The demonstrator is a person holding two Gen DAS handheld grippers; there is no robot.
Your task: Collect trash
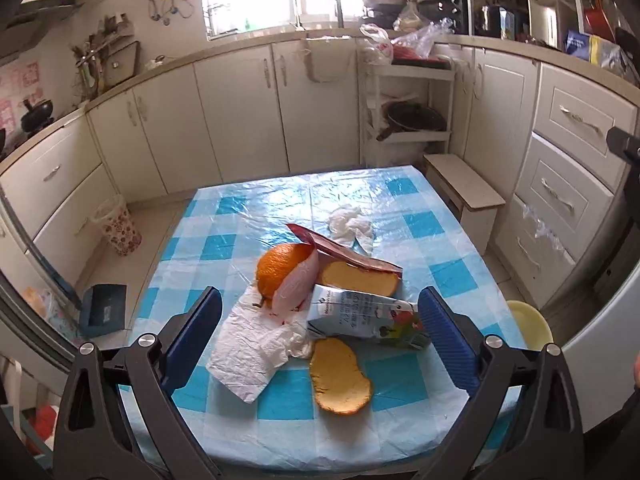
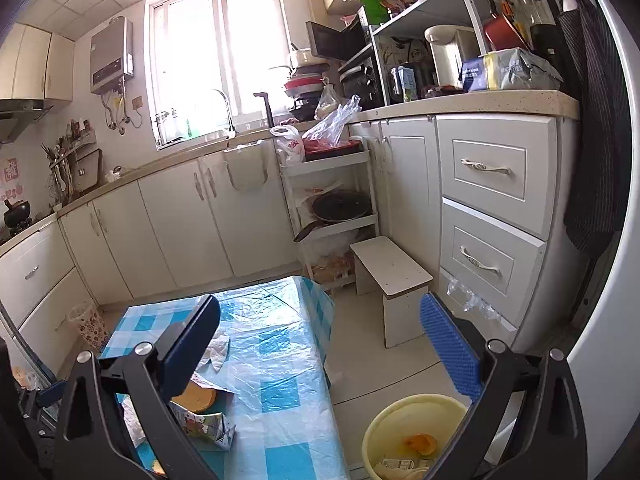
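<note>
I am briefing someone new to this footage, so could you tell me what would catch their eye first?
A heap of trash mid-table on the blue checked tablecloth: orange peel, a crushed milk carton and a crumpled paper towel. Beside the table, on the floor, a yellow basin already holds peel.

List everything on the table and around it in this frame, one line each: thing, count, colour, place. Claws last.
table: one, blue and white checked cover, centre.
orange peel pieces: two pale flat ones, near edge and mid table; one orange curved piece beside them.
carton: one, white and blue, lying flat, mid table.
red wrapper: one, over the far peel.
paper towel: one, white, near left.
tissue: one, white, crumpled, far side.
yellow bin: one, on floor right of table, peel and packaging inside.
floral basket: one, on floor left.
stool: one, white, beyond table.
left claw: open, nothing held.
right claw: open, nothing held.
</note>
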